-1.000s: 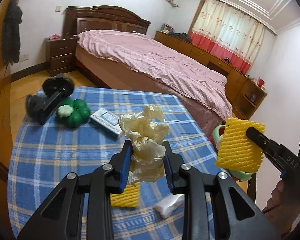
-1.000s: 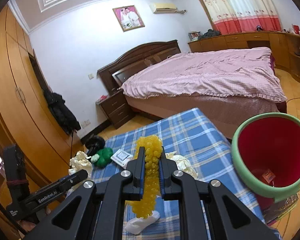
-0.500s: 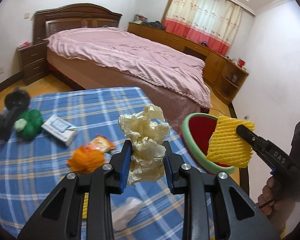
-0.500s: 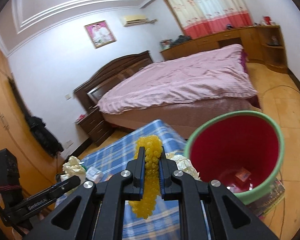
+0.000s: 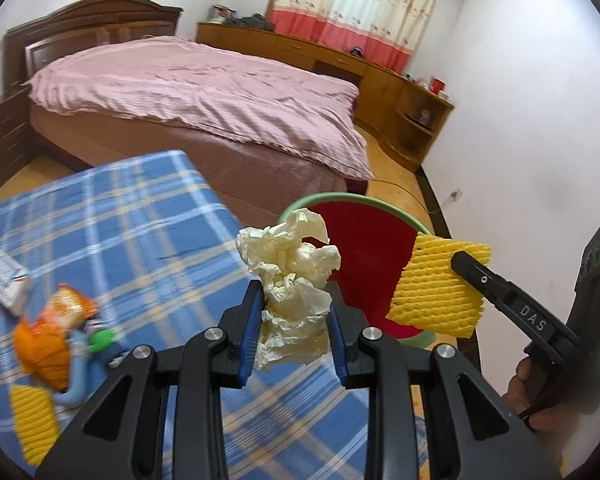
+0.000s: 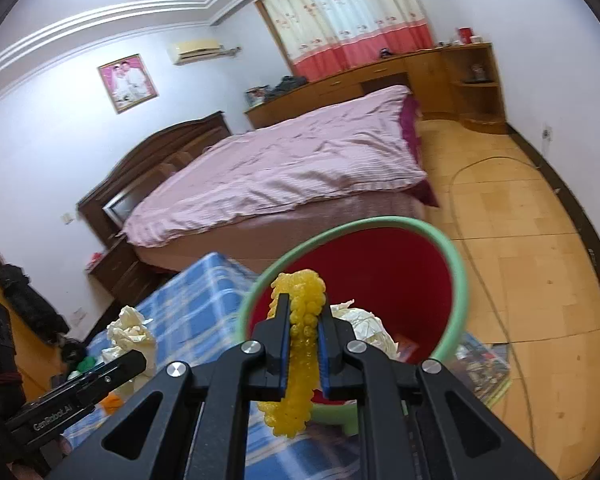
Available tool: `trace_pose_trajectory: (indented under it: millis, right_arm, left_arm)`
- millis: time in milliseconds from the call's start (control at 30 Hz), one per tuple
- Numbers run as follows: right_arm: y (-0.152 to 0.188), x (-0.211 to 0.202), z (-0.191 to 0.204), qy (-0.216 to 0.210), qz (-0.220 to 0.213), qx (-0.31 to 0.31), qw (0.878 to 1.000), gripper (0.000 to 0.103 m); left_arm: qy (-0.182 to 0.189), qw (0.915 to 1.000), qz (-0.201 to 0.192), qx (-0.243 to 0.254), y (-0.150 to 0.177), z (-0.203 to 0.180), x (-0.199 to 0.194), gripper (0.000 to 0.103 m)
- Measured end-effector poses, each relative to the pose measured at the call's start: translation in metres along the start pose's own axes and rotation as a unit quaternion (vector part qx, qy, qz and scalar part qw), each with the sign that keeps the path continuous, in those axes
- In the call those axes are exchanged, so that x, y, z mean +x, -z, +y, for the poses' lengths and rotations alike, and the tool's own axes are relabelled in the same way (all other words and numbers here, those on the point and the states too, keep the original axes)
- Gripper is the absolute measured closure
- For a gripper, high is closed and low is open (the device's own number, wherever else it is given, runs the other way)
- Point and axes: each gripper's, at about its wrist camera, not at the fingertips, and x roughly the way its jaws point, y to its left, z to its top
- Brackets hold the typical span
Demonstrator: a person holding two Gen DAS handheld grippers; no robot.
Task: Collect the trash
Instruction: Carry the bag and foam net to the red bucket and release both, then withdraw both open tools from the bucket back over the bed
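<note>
My left gripper (image 5: 295, 312) is shut on a crumpled cream paper wad (image 5: 290, 276), held above the table's right edge, just left of the bin. The bin (image 5: 364, 248) is red inside with a green rim and stands on the floor beside the table. My right gripper (image 6: 303, 320) is shut on a yellow foam net (image 6: 300, 328) and holds it over the bin's (image 6: 456, 280) near rim. The net also shows in the left wrist view (image 5: 436, 288). The paper wad shows at the left of the right wrist view (image 6: 132, 334). Some trash lies inside the bin.
The blue plaid table (image 5: 132, 216) carries an orange snack bag (image 5: 48, 340), another yellow foam net (image 5: 32, 428) and a small white box (image 5: 4, 280). A pink bed (image 5: 204, 92) stands beyond. A cable (image 6: 496, 240) runs over the wooden floor.
Both grippers have swung right toward the bin with their loads. The bin now fills more of both views, and the foam net is over its rim.
</note>
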Motion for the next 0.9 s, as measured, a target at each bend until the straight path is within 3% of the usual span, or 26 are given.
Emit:
trace_pose_trajectory:
  millis: [433, 667, 767, 900]
  right_arm:
    - [0.007, 0.025, -0.045, 0.056, 0.018, 0.020, 0.998, 0.090]
    - [0.011, 0.033, -0.057, 0.060, 0.030, 0.030, 0.997, 0.087]
    - [0.012, 0.034, -0.058, 0.059, 0.033, 0.034, 0.997, 0.087]
    - [0.012, 0.035, -0.059, 0.054, 0.034, 0.038, 0.997, 0.075]
  left_arm:
    - [0.027, 0.9979, 0.051, 0.029, 0.001, -0.032, 0.073, 0.073]
    - [0.019, 0.9979, 0.056, 0.027, 0.004, -0.032, 0.084, 0.049]
    - [0.017, 0.9980, 0.057, 0.023, 0.005, -0.031, 0.084, 0.048]
    - [0.018, 0.9982, 0.053, 0.021, 0.005, -0.029, 0.084, 0.048]
